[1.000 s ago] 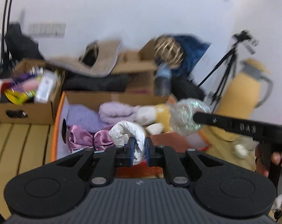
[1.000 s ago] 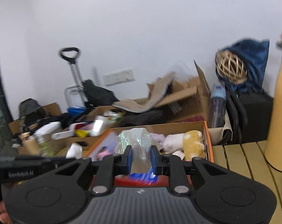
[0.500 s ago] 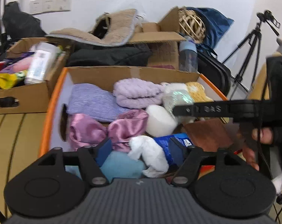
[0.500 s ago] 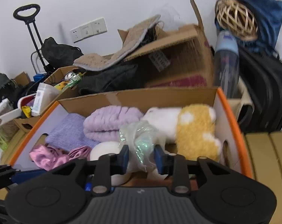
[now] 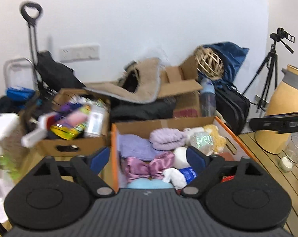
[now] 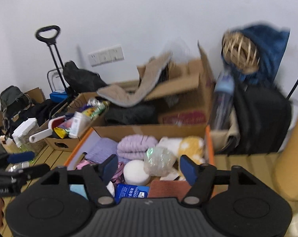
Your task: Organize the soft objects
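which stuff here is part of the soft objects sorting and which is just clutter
Job:
orange-edged box
iridescent bag
white cloth
pink satin bow
lilac towel
left gripper
right gripper

Clutter:
tripod
wicker ball
thermos jug

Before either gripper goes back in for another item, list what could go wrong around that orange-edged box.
1. The iridescent bundle sits high on the pile, leaning on the white roll; a nudge might tip it out of the orange-edged box.
2. The glass stands on the slats close to the right gripper; a wide swing could knock it over.
3. The left gripper, jaws wide, may snag the pink satin bow.
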Tool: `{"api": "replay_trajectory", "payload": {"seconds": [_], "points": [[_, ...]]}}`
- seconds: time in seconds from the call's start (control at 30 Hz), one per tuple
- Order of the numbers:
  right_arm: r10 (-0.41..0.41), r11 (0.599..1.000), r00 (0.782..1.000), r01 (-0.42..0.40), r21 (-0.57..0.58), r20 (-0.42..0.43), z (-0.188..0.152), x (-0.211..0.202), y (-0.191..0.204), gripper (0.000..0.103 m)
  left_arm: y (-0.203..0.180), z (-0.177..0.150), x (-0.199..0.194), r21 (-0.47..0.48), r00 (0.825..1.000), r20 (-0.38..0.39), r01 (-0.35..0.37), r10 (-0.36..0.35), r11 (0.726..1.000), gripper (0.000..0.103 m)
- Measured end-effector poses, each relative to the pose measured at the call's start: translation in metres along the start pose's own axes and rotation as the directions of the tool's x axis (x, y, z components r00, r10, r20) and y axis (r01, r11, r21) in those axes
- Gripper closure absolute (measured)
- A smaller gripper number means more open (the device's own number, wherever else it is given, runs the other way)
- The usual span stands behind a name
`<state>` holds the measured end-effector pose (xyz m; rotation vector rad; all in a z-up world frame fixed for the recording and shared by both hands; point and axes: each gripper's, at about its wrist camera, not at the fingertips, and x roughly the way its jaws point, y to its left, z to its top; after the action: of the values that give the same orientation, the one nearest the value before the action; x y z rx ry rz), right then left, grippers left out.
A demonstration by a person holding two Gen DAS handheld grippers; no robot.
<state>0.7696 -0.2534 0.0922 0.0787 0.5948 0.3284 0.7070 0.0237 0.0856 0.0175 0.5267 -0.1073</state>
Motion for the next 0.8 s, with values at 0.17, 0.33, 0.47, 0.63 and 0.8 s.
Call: {"api": "replay_trajectory", "payload": {"seconds": [0.17,0.33,0.47,0.63,0.8], "points": [[-0.057,0.998,0.997,0.058,-0.025,0.042,-0.009,-0.054,0.006,0.019,-0.002,0.000,-0.046,0.021,0.996,0.075,-0.054,0.052,0.998,0.006],[-0.112,0.990,0.987,0.120,-0.069,0.112,-0.038,-0.087,0.017,0.014,-0.008,-0.016,-0.076,0.004,0.984,0.159,-0.083,0.081,0.997,0.004],[-0.173,0.975,0.951,0.202,-0.092,0.256,-0.077,-0.114,0.029,0.014,-0.012,-0.046,-0.100,-0.018,0.959,0.260,-0.108,0.109,0.994,0.004],[-0.190,0.962,0.899,0.251,-0.109,0.394,-0.140,-0.142,0.039,0.009,-0.014,-0.095,-0.127,-0.041,0.936,0.334,-0.101,0.109,0.994,0.002],[-0.176,0.971,0.910,0.223,-0.084,0.375,-0.174,-0.158,0.049,0.009,-0.016,-0.127,-0.144,-0.061,0.935,0.337,-0.096,0.111,0.994,0.001]]}}
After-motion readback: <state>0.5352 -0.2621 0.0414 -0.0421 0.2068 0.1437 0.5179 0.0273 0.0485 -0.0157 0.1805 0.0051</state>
